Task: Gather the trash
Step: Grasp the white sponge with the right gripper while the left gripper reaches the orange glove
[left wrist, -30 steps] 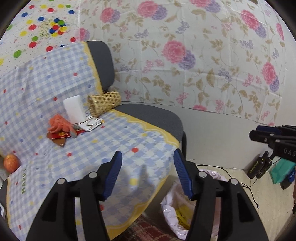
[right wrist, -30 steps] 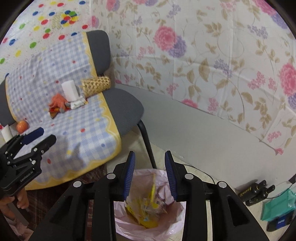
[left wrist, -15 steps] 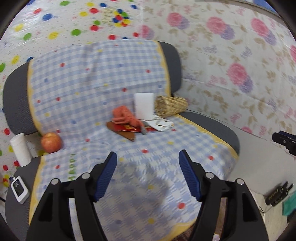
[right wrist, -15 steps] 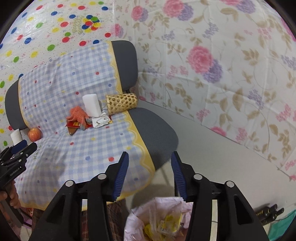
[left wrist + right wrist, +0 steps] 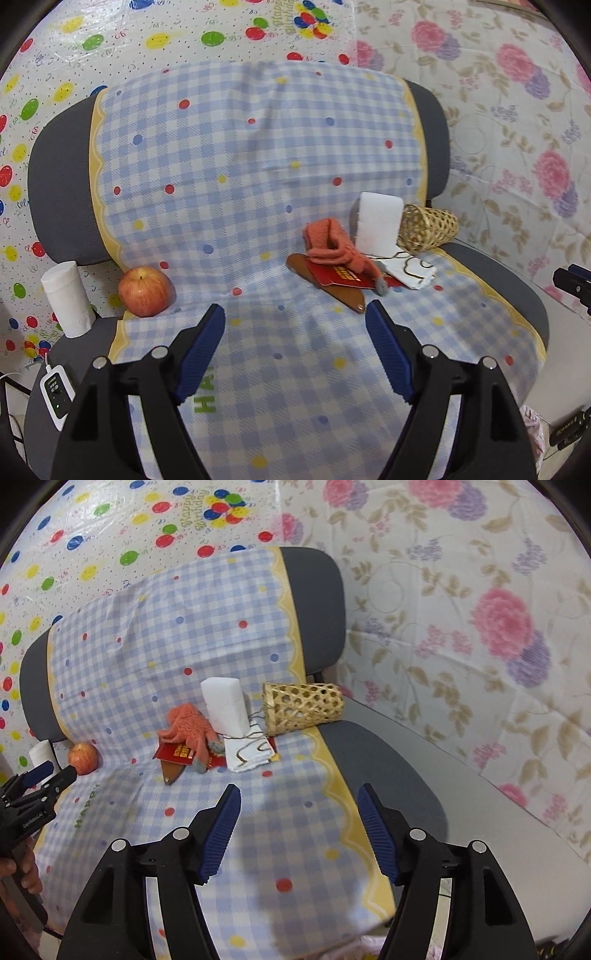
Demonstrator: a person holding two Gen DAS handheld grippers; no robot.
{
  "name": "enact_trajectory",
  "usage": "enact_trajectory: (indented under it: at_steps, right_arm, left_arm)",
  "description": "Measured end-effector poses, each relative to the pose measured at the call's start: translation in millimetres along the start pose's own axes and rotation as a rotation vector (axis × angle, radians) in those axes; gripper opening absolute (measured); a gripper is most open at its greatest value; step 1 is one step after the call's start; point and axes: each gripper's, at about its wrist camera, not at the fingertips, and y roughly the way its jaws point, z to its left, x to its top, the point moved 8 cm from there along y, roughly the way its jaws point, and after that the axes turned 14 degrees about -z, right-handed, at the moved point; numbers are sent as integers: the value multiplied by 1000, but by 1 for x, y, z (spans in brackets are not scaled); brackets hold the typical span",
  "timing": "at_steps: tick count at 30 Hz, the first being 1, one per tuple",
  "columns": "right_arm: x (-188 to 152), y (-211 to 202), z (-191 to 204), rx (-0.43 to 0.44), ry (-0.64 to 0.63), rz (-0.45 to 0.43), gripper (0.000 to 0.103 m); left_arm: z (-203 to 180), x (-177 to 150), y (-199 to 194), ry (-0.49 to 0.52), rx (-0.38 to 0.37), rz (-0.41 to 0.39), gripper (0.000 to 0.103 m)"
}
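Note:
A pile lies on the checked cloth (image 5: pixel 258 206) over the grey chair: an orange glove (image 5: pixel 334 245) (image 5: pixel 188 727), a red booklet (image 5: pixel 338 276) (image 5: pixel 175 755), a brown leather piece (image 5: pixel 345 295), a white wrapper (image 5: pixel 412 271) (image 5: pixel 247 751), a white block (image 5: pixel 378 225) (image 5: pixel 225 707) and a woven basket tube (image 5: pixel 426 229) (image 5: pixel 303 707). My left gripper (image 5: pixel 295 347) is open and empty, just short of the pile. My right gripper (image 5: pixel 299 825) is open and empty above the seat's front. The left gripper also shows in the right wrist view (image 5: pixel 44 775).
A red apple (image 5: pixel 146 291) (image 5: pixel 83 757) sits at the seat's left. A paper roll (image 5: pixel 66 301) and a small white device (image 5: pixel 55 391) stand beside the chair. A pink trash bag edge (image 5: pixel 532 432) shows at the lower right. Patterned sheets cover the walls.
Both grippers swung left from the trash bag on the floor toward the chair and came closer to the pile. Both jaws opened wider. The bag has left the right wrist view.

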Motion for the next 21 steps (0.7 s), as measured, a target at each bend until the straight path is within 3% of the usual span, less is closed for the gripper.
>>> enact_trajectory:
  at_steps: [6, 9, 12, 18, 21]
  right_arm:
    - [16, 56, 24, 66, -26, 6, 66]
    - [21, 90, 41, 105, -51, 22, 58]
    - [26, 122, 57, 135, -72, 37, 57]
    - [34, 181, 80, 196, -88, 61, 58]
    - [36, 206, 90, 233, -90, 81, 66]
  left_arm:
    - [11, 8, 43, -7, 20, 21, 79]
    - [14, 10, 63, -2, 25, 31, 79]
    - [19, 12, 86, -4, 30, 42, 79]
    - [26, 12, 124, -8, 37, 70, 79]
    - [27, 13, 142, -5, 37, 80, 79]
